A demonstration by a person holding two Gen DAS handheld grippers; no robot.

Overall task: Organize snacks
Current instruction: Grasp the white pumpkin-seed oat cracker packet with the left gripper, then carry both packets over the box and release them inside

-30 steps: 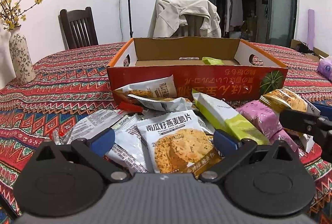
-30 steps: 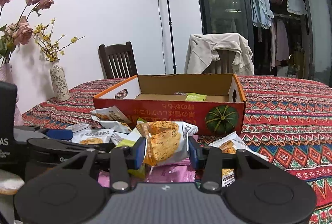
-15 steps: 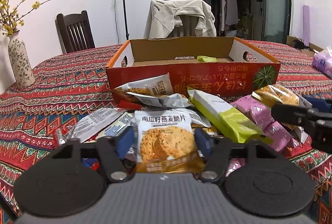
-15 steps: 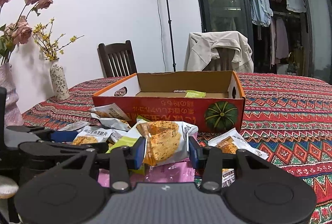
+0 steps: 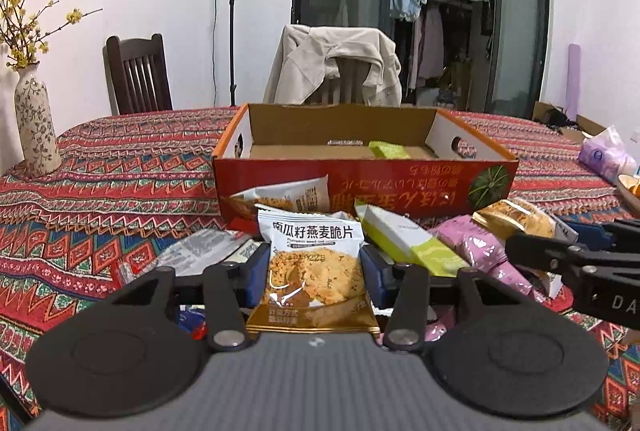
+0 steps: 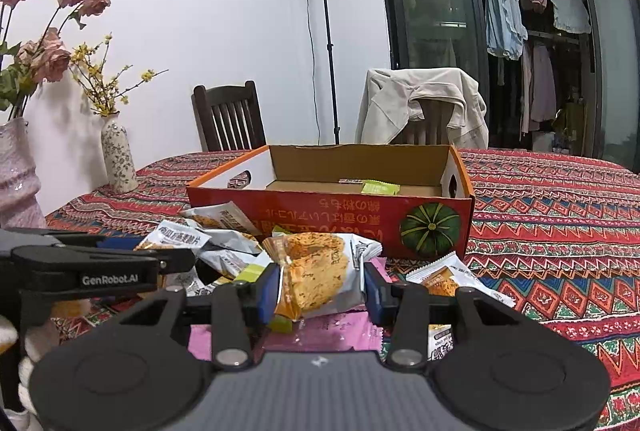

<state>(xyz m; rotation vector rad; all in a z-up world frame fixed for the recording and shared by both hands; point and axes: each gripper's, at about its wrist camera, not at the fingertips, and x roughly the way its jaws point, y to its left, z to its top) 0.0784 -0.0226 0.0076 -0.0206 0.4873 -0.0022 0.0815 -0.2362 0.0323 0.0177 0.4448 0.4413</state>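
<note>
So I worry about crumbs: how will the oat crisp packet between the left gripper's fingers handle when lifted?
The oat crisp packet looks light and thin, so probably easy to lift. Its glossy film may slip or crumple as the left gripper closes. The crisp printed on it suggests brittle contents, so a hard squeeze could crack them.

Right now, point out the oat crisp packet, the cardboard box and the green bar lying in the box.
oat crisp packet (image 5: 316,263), left wrist view, printed front face.
cardboard box (image 5: 360,183), left wrist view, red front wall.
green bar (image 6: 380,188), right wrist view, wrapper top.
</note>
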